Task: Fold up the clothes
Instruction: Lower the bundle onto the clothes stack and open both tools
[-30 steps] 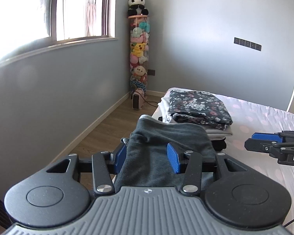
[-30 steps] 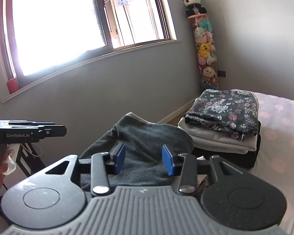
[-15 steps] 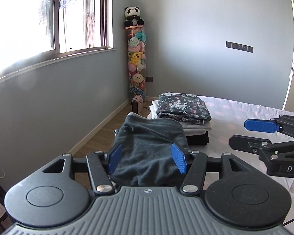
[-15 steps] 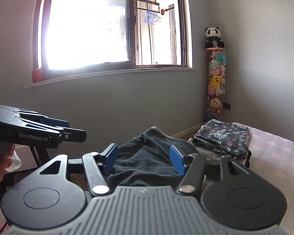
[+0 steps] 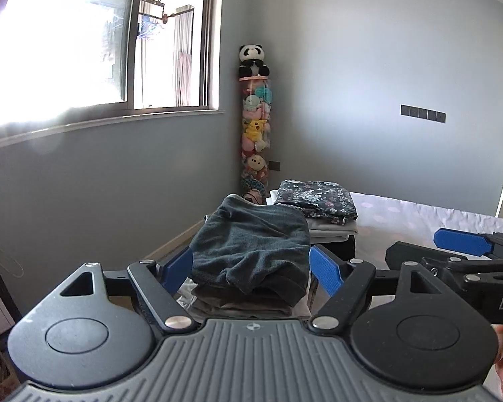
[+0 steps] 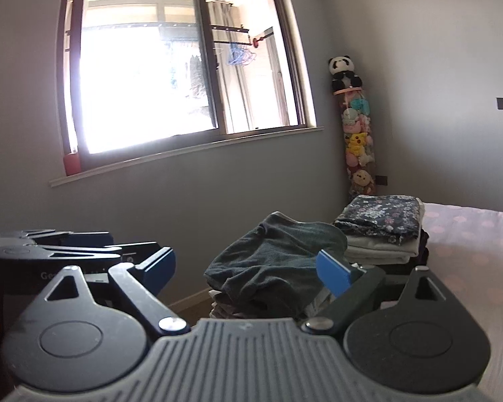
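A folded dark grey garment [image 5: 251, 248] lies on top of a stack of folded clothes at the bed's edge; it also shows in the right wrist view [image 6: 275, 261]. My left gripper [image 5: 251, 268] is open and empty, drawn back from the garment. My right gripper [image 6: 248, 268] is open and empty, also back from it. A second stack topped by a dark floral garment [image 5: 318, 201] stands just beyond; it shows in the right wrist view too [image 6: 382, 217]. The right gripper shows in the left wrist view [image 5: 459, 248].
The bed [image 5: 419, 221] with a pale dotted sheet runs to the right. A tall tube of plush toys topped by a panda [image 5: 253, 60] stands in the corner. A window [image 6: 184, 67] and grey wall are to the left, wood floor below.
Both grippers have pulled back and up from the dark grey garment and opened wider. The garment stays on its stack.
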### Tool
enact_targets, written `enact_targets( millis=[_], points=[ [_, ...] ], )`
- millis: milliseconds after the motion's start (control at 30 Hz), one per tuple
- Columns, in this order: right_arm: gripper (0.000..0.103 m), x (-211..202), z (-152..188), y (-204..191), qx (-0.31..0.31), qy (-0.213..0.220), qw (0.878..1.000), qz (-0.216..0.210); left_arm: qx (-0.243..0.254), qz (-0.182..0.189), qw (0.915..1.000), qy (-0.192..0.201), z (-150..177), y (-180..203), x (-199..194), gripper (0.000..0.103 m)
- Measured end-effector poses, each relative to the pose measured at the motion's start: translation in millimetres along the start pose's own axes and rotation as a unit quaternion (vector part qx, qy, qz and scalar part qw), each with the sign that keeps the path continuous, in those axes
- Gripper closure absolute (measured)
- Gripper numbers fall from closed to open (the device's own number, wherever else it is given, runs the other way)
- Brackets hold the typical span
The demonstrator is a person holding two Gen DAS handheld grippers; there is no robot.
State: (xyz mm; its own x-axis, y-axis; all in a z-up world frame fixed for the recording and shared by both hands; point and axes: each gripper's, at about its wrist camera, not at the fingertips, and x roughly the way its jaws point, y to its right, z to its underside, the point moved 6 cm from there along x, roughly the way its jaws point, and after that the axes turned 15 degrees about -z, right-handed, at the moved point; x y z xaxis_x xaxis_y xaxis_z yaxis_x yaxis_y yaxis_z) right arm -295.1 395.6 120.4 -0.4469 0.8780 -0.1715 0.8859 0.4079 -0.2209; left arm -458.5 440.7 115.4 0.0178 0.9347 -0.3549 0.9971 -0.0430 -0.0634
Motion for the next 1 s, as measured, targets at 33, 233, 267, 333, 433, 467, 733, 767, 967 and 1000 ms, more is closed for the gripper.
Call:
enact_targets(
  millis=[33, 233, 267, 333, 433, 467, 733, 767, 967, 1000],
  points=[
    [0.010, -4, 4, -1, -0.001, 0.001, 1.000, 0.010, -0.006, 0.000, 1.0000, -0.004, 4, -1, -1, 0.009],
    [0.010, -12, 29, -3, -0.022, -0.015, 0.998, 0.049, -0.006, -0.027, 0.9996, -0.011, 26, -6, -12, 0.007],
    [0.010, -13, 33, -3, -0.025, -0.018, 0.998, 0.055, -0.004, -0.032, 0.9995, -0.006, 29, -6, -15, 0.007],
    [0.009, -16, 40, -2, -0.022, -0.016, 0.998, 0.063, 0.000, -0.039, 0.9992, -0.002, 37, -7, -20, 0.007],
    [0.009, -22, 50, -2, -0.003, -0.011, 0.998, 0.064, -0.002, -0.045, 0.9990, -0.008, 48, -9, -24, 0.007],
    [0.008, -23, 53, -2, 0.001, -0.013, 0.998, 0.064, -0.004, -0.044, 0.9990, -0.008, 52, -10, -26, 0.007],
    [0.008, -21, 80, -17, -0.039, -0.040, 0.996, 0.070, -0.033, -0.035, 0.9986, -0.019, 75, -19, -29, 0.007],
    [0.008, -21, 82, -17, -0.037, -0.042, 0.996, 0.070, -0.039, -0.035, 0.9984, -0.020, 78, -20, -28, 0.007],
    [0.008, -15, 96, -16, -0.027, -0.063, 0.996, 0.062, -0.014, -0.036, 0.9986, -0.035, 89, -16, -24, 0.013],
    [0.008, -14, 98, -15, -0.027, -0.065, 0.996, 0.062, -0.013, -0.038, 0.9986, -0.035, 89, -16, -24, 0.013]
  ],
)
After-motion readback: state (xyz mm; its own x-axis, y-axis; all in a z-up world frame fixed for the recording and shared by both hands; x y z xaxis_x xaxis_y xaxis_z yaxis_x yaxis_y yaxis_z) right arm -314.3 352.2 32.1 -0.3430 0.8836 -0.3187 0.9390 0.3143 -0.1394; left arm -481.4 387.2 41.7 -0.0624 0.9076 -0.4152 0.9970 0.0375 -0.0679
